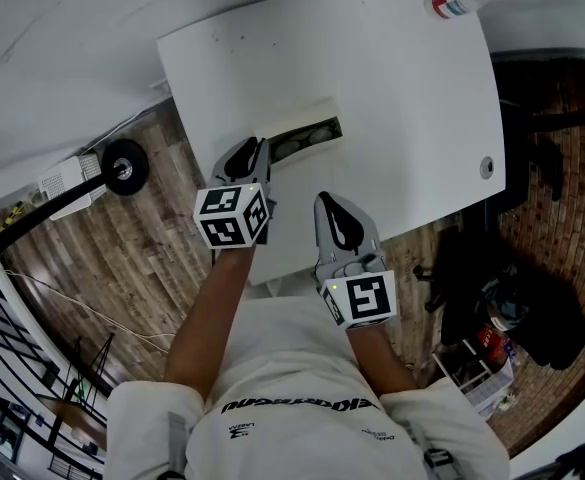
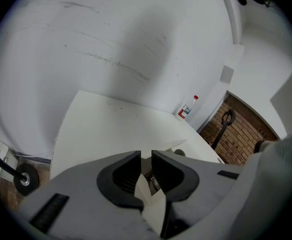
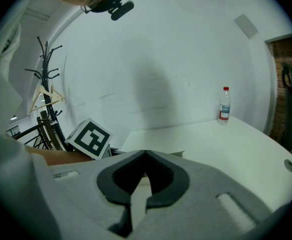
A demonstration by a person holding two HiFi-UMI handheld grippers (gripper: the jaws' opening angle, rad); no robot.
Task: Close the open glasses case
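Observation:
The open glasses case (image 1: pixel 307 136) lies on the white table (image 1: pixel 402 98), its pale lid (image 1: pixel 297 116) raised at the far side and dark glasses inside. My left gripper (image 1: pixel 255 150) is at the case's left end, its jaws a narrow gap apart with nothing clearly held. In the left gripper view the lid (image 2: pixel 178 145) shows just beyond the gripper (image 2: pixel 146 161). My right gripper (image 1: pixel 330 203) rests lower on the table, apart from the case, with its jaws touching. The right gripper view shows that gripper (image 3: pixel 146 156) shut and empty, and the case's edge (image 3: pixel 178 154) behind it.
A bottle with a red cap (image 1: pixel 462 0) (image 2: pixel 187 109) (image 3: pixel 224 104) stands at the table's far corner. A round grommet (image 1: pixel 487 166) sits near the right edge. A caster wheel (image 1: pixel 124 165) is on the floor at left, dark bags (image 1: pixel 532 308) at right.

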